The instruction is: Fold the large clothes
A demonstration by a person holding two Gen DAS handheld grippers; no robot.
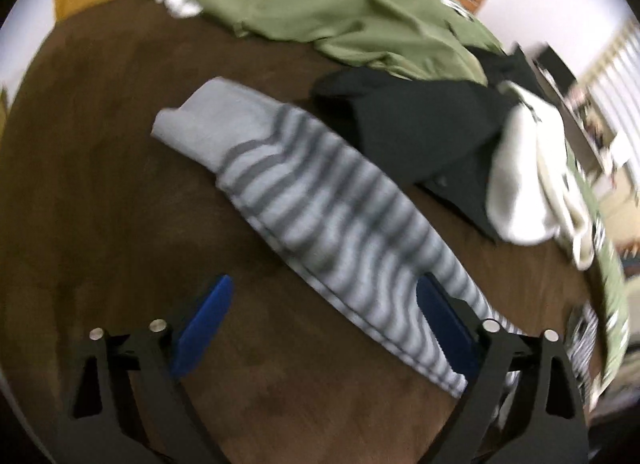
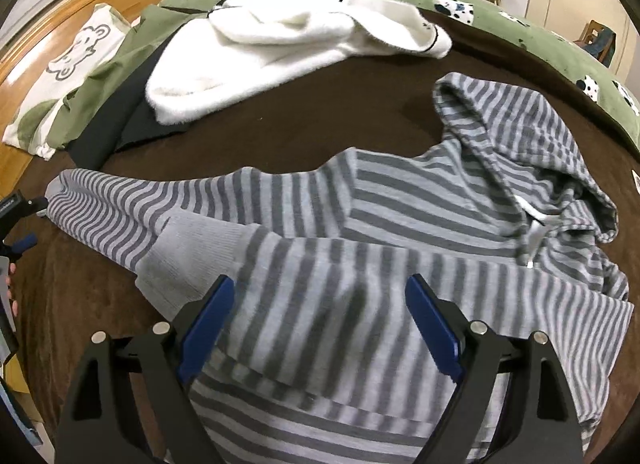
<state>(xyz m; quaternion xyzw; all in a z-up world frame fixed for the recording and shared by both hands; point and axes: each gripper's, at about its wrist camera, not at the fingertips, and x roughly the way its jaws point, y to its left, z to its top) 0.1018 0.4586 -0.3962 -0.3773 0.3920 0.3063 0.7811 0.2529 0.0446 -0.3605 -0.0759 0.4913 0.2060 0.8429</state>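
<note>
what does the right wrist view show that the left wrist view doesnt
Only the right wrist view shows the striped hoodie's hood, its white drawstring, the folded-over sleeve with its plain grey cuff, and a bear-print pillow. Only the left wrist view shows the rumpled olive-green garment spread beyond the black one. Both show the grey striped hoodie on the brown blanket, a white fleece garment lying on a black garment, and an open gripper: left gripper, right gripper, jaws wide apart.
</note>
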